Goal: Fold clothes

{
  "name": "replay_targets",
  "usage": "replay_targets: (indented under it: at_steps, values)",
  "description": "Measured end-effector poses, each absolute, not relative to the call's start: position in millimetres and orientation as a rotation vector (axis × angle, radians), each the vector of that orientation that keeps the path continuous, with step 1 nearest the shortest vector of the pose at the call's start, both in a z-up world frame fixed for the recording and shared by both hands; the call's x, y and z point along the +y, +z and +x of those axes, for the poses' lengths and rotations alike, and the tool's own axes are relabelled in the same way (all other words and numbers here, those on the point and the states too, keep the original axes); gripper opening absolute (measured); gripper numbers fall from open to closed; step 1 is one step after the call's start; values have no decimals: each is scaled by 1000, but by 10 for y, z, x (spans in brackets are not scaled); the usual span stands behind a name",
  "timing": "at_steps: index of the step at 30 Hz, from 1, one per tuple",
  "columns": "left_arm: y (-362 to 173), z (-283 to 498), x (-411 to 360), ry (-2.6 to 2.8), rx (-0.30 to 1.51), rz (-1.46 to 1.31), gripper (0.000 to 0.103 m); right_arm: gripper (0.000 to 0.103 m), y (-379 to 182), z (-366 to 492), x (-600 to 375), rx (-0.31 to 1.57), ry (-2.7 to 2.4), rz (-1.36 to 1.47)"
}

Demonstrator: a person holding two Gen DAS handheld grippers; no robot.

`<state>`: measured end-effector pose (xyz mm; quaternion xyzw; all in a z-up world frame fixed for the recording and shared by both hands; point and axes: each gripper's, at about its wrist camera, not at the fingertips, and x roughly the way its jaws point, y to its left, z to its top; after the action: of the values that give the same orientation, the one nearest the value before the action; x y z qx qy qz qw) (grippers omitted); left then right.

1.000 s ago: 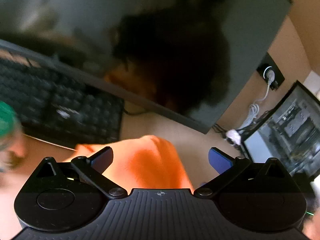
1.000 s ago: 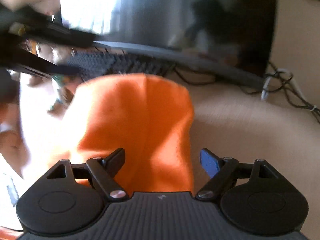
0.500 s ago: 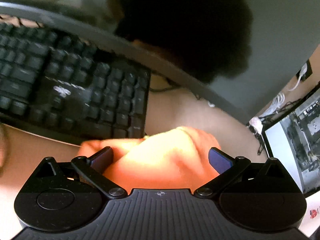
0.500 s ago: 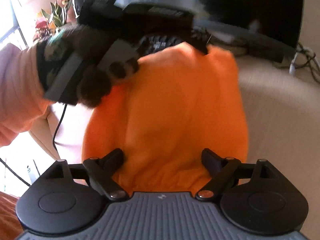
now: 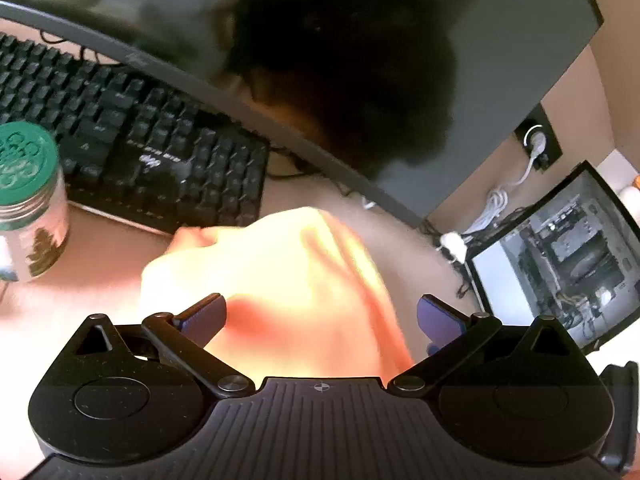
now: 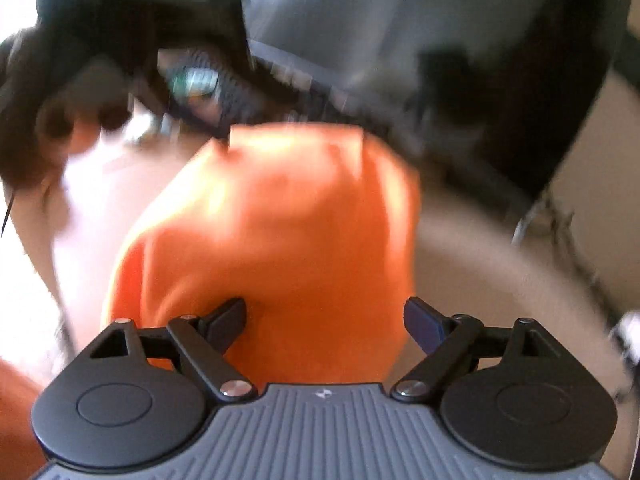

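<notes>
Much of the right wrist view was smeared by motion: the far left showed only a dark, blurred mass, apparently the left gripper and the hand carrying it, with no detail of its fingers readable there. The near edge of the orange garment was cut off behind the right gripper body, so its full length could not be traced. In the left wrist view the same garment was washed out by strong light to pale yellow, orange only in the shaded part near the tool. The monitor screen held just a dark reflection, nothing legible.

The garment lay on the beige desk, near of the black keyboard and the monitor. Its long axis ran from near to far, the far end squared off just short of the keyboard, the near end rounded and bulkier. It looked like a soft, thick knit, folded into a compact bundle, with one lengthwise crease.

The right gripper's tongs stood wide, cloth between them but not pinched. The left gripper likewise stood wide over the bundle, its blue pads apart from the fabric.

A green-lidded jar stood at left, a second screen at far right.
</notes>
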<state>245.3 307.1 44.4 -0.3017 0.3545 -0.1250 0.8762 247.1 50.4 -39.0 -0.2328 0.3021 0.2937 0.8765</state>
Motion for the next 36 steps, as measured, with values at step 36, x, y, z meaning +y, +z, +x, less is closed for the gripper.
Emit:
replay_targets:
  at_steps: [36]
  values:
    - [500,1594,2382,-337,781,-286,103,89,-352,2413,134,599,470,-297]
